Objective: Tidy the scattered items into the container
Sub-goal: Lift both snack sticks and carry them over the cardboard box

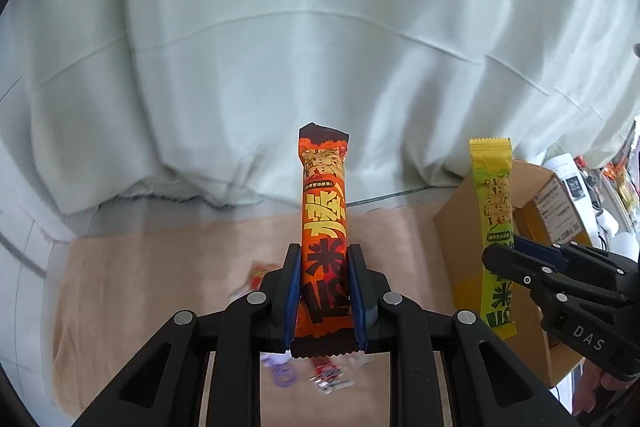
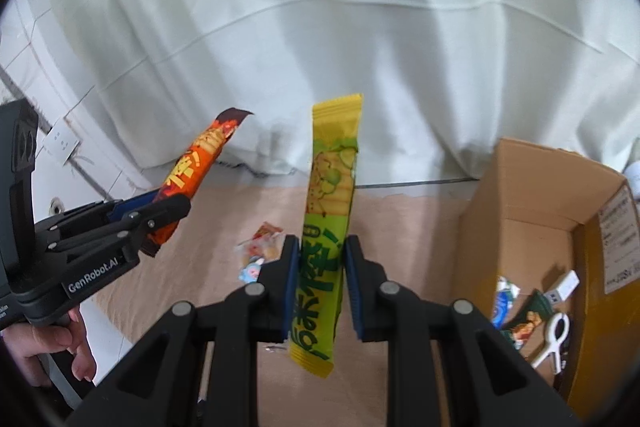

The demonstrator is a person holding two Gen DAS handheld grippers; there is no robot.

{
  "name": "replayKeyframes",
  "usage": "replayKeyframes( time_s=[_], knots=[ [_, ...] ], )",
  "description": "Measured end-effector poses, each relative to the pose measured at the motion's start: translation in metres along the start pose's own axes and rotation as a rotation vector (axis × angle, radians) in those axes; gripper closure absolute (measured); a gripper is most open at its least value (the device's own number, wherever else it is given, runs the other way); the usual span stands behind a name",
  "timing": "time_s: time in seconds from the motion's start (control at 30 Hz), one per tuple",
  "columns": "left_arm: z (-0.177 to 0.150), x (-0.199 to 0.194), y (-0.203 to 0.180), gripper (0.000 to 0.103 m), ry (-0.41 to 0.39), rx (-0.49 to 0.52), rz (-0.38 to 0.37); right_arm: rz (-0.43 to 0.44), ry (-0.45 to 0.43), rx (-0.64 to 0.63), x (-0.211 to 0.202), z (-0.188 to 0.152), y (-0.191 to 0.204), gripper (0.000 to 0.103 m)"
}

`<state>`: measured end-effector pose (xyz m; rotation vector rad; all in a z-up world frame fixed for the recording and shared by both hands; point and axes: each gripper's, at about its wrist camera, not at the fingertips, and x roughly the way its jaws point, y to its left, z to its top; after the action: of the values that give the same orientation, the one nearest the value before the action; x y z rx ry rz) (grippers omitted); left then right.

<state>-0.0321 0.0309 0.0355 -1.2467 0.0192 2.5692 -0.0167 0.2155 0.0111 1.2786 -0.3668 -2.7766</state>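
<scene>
The left claw [image 1: 324, 291] pinches an orange snack bar [image 1: 323, 211] upright above the tabletop [image 1: 160, 267]. The right claw [image 2: 322, 287] pinches a green snack bar [image 2: 328, 219] the same way (both lifted clear). At three o'clock in the right wrist view sits the cardboard box [image 2: 520, 195], holding a white clip [image 2: 554, 337]. Small candies [image 2: 260, 247] lie on the tabletop behind the claws.

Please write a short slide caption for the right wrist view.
Right claw holds a green snack bar upright beside the open cardboard box.
</scene>
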Motion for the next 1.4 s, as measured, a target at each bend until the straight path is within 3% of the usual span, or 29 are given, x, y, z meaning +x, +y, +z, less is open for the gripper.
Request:
replayKeyframes(
  time_s=[0.67,1.2,1.4],
  knots=[
    [0.045,0.034,-0.164,0.080,0.004,0.203,-0.218,-0.229,-0.089,0.223,-0.081,-0.029,-0.133,0.077],
    [0.022,0.065,-0.272,0.080,0.074,0.347,-0.297,-0.341,-0.066,0.360,-0.106,-0.075,-0.203,0.077],
    [0.009,0.077,-0.284,0.080,0.114,0.368,-0.294,-0.336,-0.029,0.395,-0.096,-0.090,-0.213,0.076]
  ],
)
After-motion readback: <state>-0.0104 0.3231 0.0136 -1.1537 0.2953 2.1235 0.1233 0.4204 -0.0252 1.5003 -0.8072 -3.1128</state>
